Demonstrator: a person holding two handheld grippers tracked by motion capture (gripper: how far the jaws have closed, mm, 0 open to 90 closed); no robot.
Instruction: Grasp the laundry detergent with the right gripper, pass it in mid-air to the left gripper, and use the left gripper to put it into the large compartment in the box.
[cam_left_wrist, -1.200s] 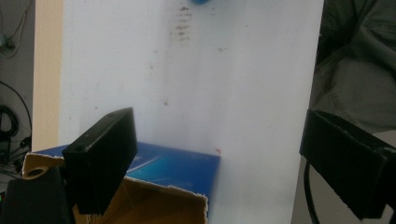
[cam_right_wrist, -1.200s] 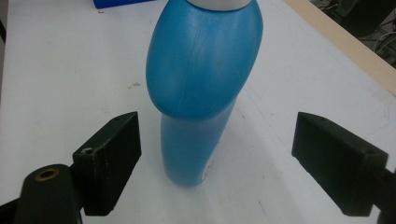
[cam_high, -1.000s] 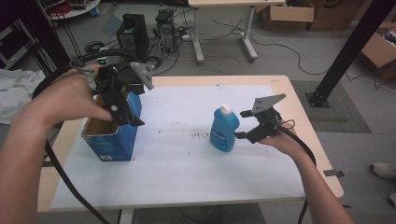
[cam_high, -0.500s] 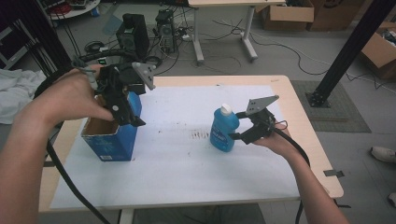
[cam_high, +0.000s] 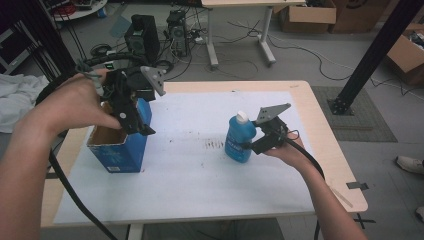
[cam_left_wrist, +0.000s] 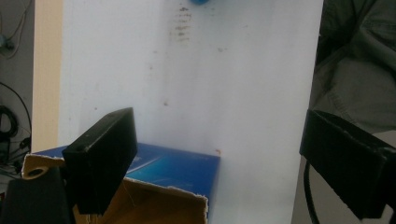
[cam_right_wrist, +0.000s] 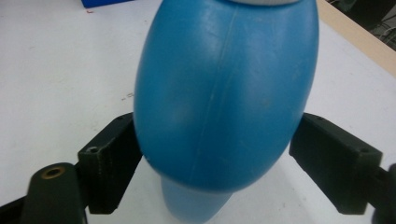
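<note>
Tongs (cam_high: 246, 145) held in the right hand (cam_high: 287, 152) are set around the lower body of an upright blue plastic bottle with a white cap (cam_high: 239, 139), which stands on the white sheet covering the wooden tabletop (cam_high: 330, 150), right of the middle. In the right gripper view the bottle (cam_right_wrist: 219, 93) is seen between the two black jaws: the left jaw touches its side, while whether the right jaw touches it cannot be told, so a firm grasp cannot be confirmed.

The left tongs (cam_high: 134, 120), held in the left hand (cam_high: 80, 107), are poised over the open top of a blue cardboard box with a brown inside (cam_high: 117, 147), which stands at the left of the sheet, well apart from the bottle. In the left gripper view the jaws are spread wide with nothing between them; one jaw hangs above the torn rim of the box (cam_left_wrist: 173, 182), the other beyond its edge.

Compared with half a second ago, the right tongs have been brought closer in around the bottle, which has been kept in the same place. The left tongs and the box are seen much as before.
</note>
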